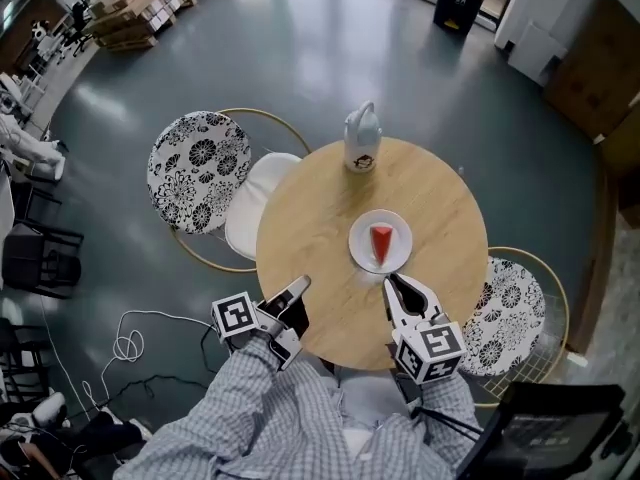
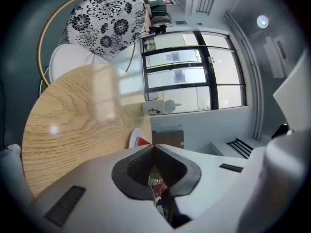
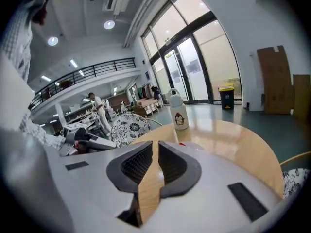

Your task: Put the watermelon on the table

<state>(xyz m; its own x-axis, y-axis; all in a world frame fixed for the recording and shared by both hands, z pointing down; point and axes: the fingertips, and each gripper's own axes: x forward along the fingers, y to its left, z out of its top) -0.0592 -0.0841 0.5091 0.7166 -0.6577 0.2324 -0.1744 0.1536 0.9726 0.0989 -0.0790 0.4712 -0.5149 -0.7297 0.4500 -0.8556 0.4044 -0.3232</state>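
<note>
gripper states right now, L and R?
Left gripper: closed, tips touching, holding nothing.
Right gripper: closed to a thin slit, holding nothing.

Right gripper (image 3: pixel 156 148) jaws close together, empty — only a sliver of wooden table (image 3: pixel 233 136) between; white bottle (image 3: pixel 179 111) upright beyond

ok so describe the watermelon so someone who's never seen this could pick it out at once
Find the round wooden table in the middle of the head view. A white plate sits near its centre, on the person's side. On it lies the watermelon slice, a small red wedge and the only red thing there, unlike the tall white bottle at the far edge.
</note>
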